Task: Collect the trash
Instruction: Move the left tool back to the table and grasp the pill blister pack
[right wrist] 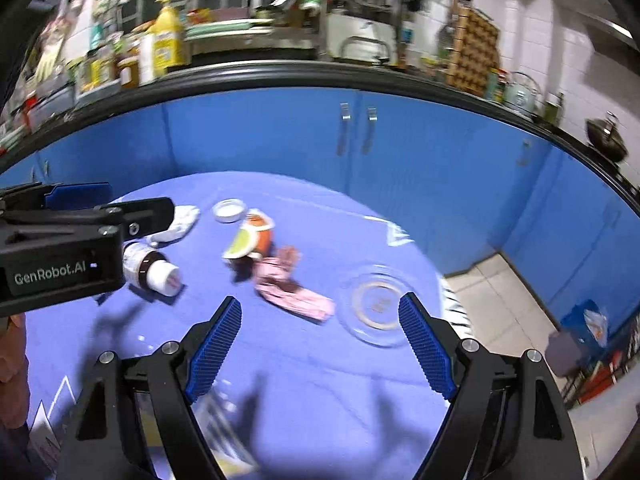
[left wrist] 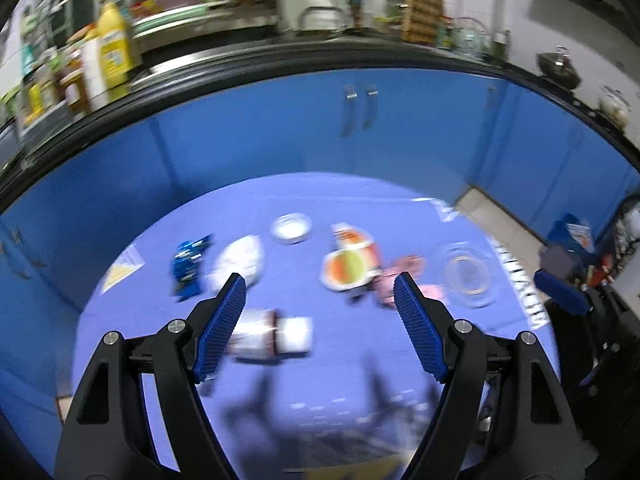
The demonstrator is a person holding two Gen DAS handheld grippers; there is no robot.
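Blue tablecloth (left wrist: 328, 360): left view alone shows blue wrapper (left wrist: 190, 262).

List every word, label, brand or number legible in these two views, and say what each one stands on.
"GenRobot.AI": white lettering on the black side of the left gripper, seen from the right wrist view.
Blurred, unreadable: white print at the edge of the blue tablecloth; the label of the toppled brown white-capped bottle; the crumpled blue snack wrapper; the yellow bottle's label on the counter.
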